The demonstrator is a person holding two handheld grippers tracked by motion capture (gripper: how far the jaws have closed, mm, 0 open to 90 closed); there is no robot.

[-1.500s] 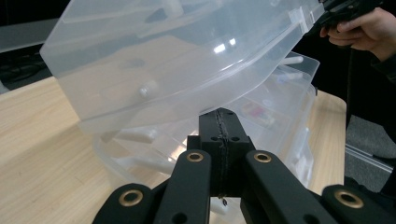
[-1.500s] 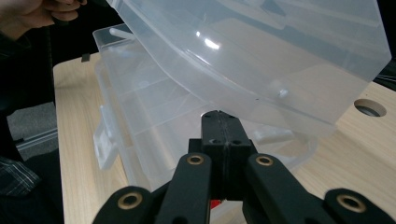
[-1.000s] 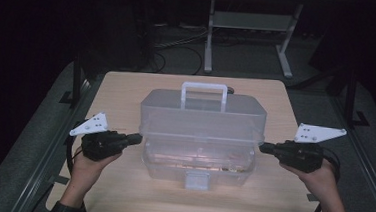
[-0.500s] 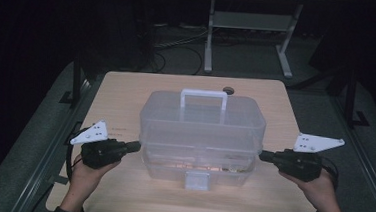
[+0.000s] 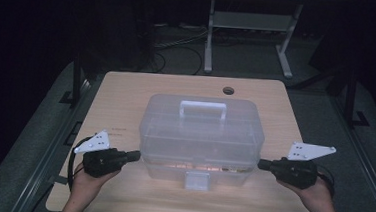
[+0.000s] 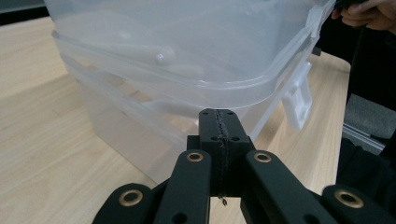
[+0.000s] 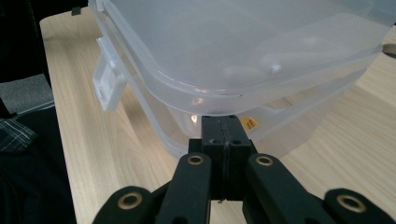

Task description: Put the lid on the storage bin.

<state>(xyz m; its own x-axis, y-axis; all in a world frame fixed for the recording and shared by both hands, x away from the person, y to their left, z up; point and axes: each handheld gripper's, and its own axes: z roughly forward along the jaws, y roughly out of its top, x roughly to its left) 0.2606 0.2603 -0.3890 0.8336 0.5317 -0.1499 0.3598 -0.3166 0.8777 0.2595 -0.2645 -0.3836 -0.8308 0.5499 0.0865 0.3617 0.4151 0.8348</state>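
Observation:
A clear plastic box [image 5: 201,132] with a white handle [image 5: 203,108] and a front latch [image 5: 197,179] stands mid-table. My left gripper [image 5: 133,156] is shut with nothing between its jaws. It points level at the box's left end. In the left gripper view its tip [image 6: 219,116] sits just under the lid rim of the box [image 6: 177,56]. My right gripper [image 5: 261,164] is likewise shut and empty at the right end. In the right gripper view its tip [image 7: 225,122] is tucked beneath the rim of the box [image 7: 243,51].
The wooden table [image 5: 127,91] has a cable hole [image 5: 228,91] near its far edge. Bare wood lies around the box on all sides. Beyond the table the floor is dark, with cables and a white stand [image 5: 209,47].
Both hands and their grippers have sunk toward the table's near edge along the box's ends. The box's top and handle sit lower in the picture than before.

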